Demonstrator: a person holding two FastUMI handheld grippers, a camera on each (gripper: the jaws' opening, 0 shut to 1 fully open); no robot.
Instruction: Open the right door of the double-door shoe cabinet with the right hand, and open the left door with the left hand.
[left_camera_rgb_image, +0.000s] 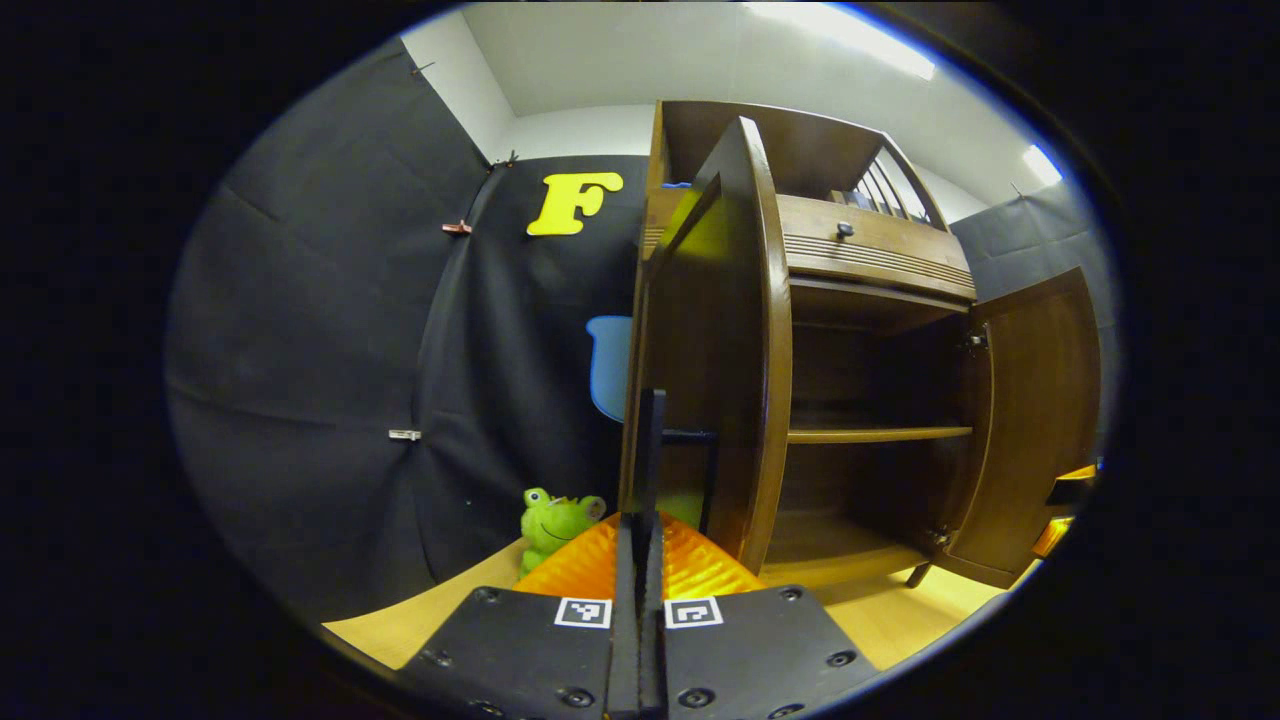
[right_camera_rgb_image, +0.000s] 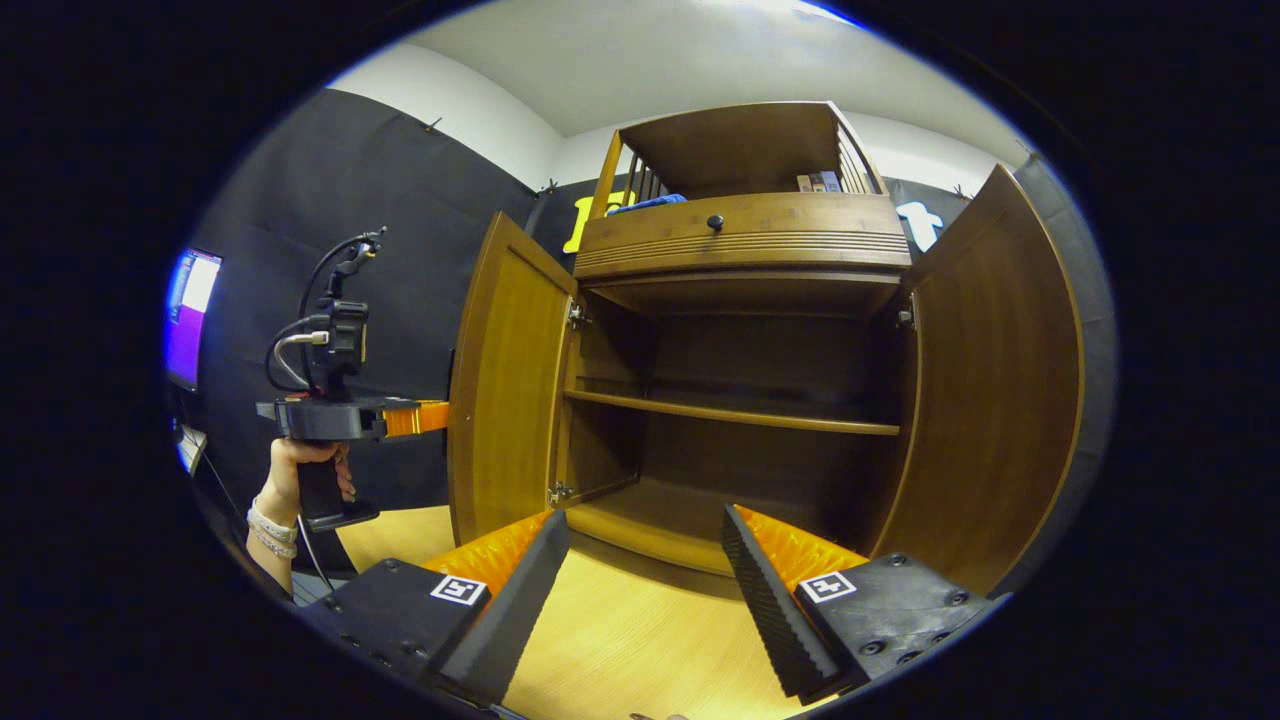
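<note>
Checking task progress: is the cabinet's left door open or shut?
Open. The left door stands swung out from the cabinet, baring the shelf; the left gripper sits at its edge.

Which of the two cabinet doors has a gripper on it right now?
The left door. The left gripper is closed on its handle, seen at that door's outer edge in the right gripper view. The right door stands free, and the right gripper is open.

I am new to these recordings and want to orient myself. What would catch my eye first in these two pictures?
The wooden shoe cabinet stands wide open, its left door and right door swung out and its shelf bare. In the left gripper view, the left gripper appears shut on a thin dark handle at the left door's edge, with a green frog toy on the floor beside it. The right gripper is open before the cabinet.
</note>
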